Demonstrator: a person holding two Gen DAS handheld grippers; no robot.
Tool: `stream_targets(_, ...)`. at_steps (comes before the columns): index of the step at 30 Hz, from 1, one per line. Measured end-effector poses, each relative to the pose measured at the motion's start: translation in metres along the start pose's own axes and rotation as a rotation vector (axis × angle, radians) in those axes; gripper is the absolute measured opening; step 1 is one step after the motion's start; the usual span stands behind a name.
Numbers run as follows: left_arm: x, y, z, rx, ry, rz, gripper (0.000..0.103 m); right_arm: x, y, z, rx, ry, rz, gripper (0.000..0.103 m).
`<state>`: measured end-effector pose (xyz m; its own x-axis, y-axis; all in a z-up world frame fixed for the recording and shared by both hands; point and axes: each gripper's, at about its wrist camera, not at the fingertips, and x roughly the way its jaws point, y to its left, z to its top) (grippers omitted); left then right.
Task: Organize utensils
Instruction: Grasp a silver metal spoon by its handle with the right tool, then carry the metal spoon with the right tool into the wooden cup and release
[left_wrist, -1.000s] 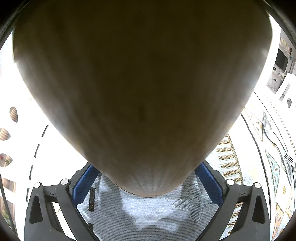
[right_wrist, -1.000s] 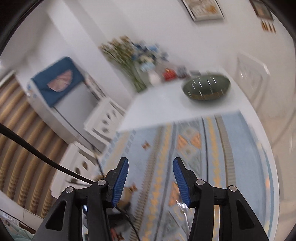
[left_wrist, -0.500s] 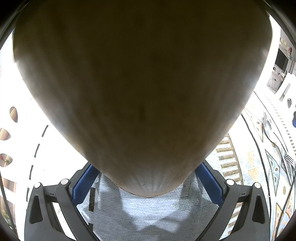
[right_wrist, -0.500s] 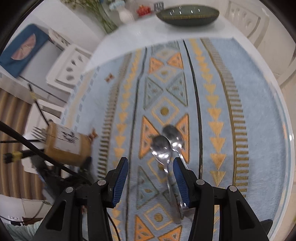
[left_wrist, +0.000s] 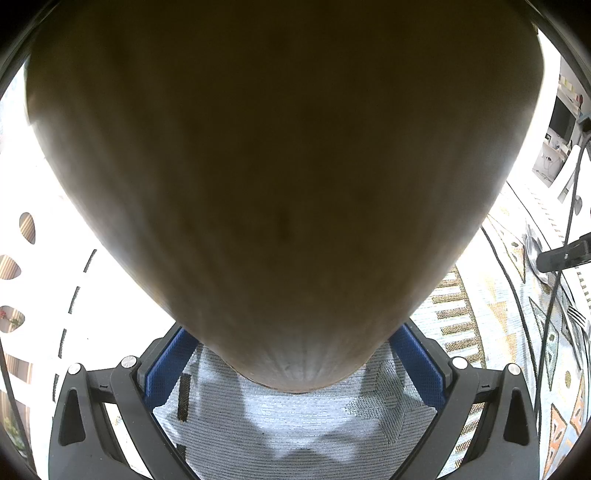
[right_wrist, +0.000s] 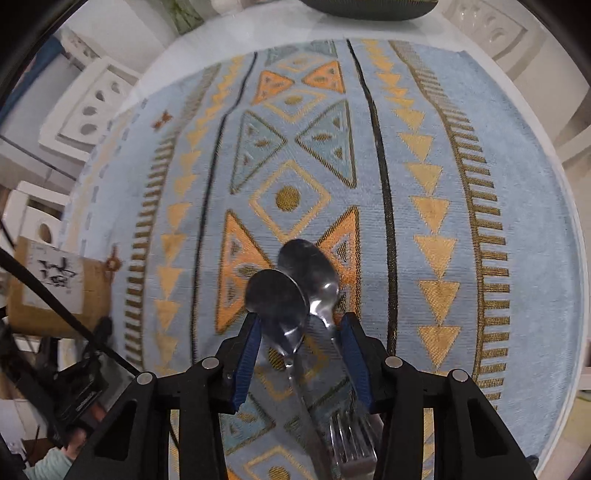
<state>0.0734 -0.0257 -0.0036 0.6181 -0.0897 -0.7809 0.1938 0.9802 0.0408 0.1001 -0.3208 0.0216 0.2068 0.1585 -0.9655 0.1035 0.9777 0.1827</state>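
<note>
spoons (right_wrist: 291, 291) lie crossed on patterned mat (right_wrist: 436, 155), fork (right_wrist: 351, 439) just nearer camera | right claw (right_wrist: 300, 354) straddles their necks, jaws just been narrowing, not yet pinching, likely to lift one | left claw (left_wrist: 291, 360) clamps wooden holder (left_wrist: 280, 166), steadying it beside mat

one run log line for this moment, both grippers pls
left gripper: shut on brown holder | right gripper: open, closing, straddling two spoons on patterned mat | fork near | phase: pre-grasp

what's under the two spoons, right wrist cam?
Patterned blue runner under both spoons; a fork lies nearer. The right gripper, jaws just closing, straddles the handles, hiding their lower ends.
</note>
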Motion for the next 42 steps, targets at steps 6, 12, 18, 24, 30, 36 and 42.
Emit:
stream_targets(6,0.0,0.0,0.0,0.0,0.0,0.0,0.102,0.001,0.022,-0.001,-0.087,-0.016,-0.105,0.043)
stream_targets(12,0.0,0.001,0.0,0.0,0.0,0.0,0.102,-0.029,0.011,-0.005,-0.032,-0.08,0.013,0.041)
stream_targets(18,0.0,0.0,0.0,0.0,0.0,0.0,0.102,-0.008,0.005,-0.006,-0.035,0.009,0.024,0.032)
stream_targets(24,0.0,0.0,0.0,0.0,0.0,0.0,0.102,0.002,0.013,0.0,-0.054,-0.003,0.0,0.032)
stream_targets(30,0.0,0.001,0.0,0.0,0.0,0.0,0.102,0.003,0.03,0.004,-0.109,-0.034,-0.054,0.014)
stream_targets(36,0.0,0.001,0.0,0.0,0.0,-0.001,0.102,-0.012,0.042,0.0,-0.125,-0.029,-0.021,0.007)
stream_targets(42,0.0,0.001,0.0,0.0,0.0,-0.001,0.102,-0.002,0.059,-0.008,-0.207,0.049,-0.042,0.007)
